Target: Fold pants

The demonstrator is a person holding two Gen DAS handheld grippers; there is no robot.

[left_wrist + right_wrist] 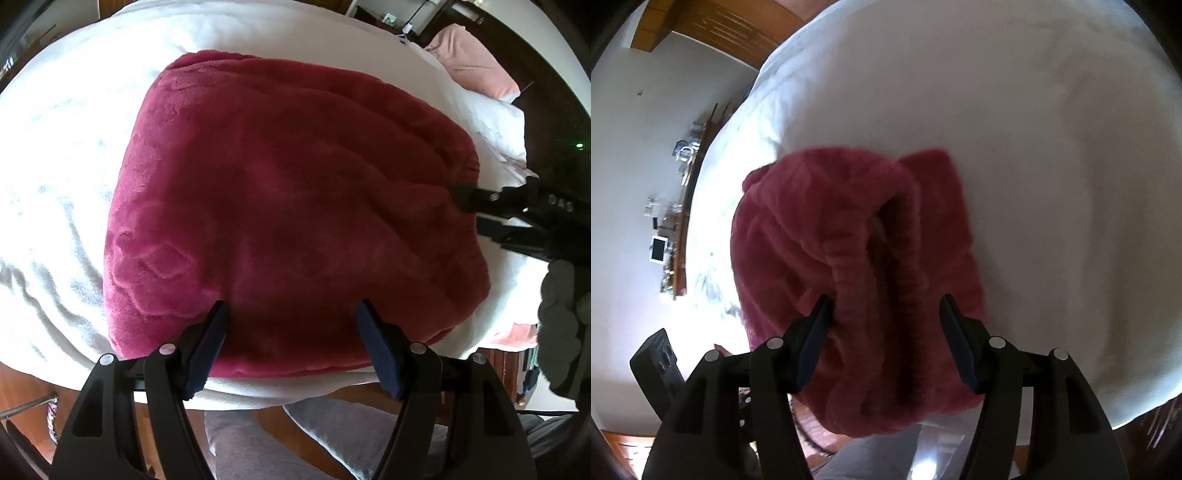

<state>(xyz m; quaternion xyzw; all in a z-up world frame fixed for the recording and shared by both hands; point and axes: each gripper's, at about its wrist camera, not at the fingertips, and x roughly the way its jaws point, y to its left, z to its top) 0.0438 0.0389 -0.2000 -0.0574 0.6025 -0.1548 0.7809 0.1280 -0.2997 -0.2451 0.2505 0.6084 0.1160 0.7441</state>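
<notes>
Your pants (280,206) are dark red fleece, plush nap, lying on the white bedding (70,155) near the bed's near edge. In the left wrist view they read as one compact, rounded-rectangle bundle, folded over at least once; layered edges show along the far side. Faint diamond-shaped embossing in the pile at the near-left corner. Long soft creases run across the top toward the right side.

Your left gripper (291,314) has its fingers spread wide, nothing between them, tips over the near edge of the pants. Can't tell whether the tips touch the fabric.

Your right gripper (884,306) is also spread wide in its own view, with the ribbed, gathered waistband (849,266) running between the two fingers. The pads aren't closed on it. The waistband opening gapes dark just beyond. This view is motion-blurred, so fabric detail is soft.

From the left wrist view the right gripper comes in from the right edge, its tips at the pants' right side, with a gloved hand (561,325) behind it.

A pink pillow (476,62) sits far right, well apart from the pants.
</notes>
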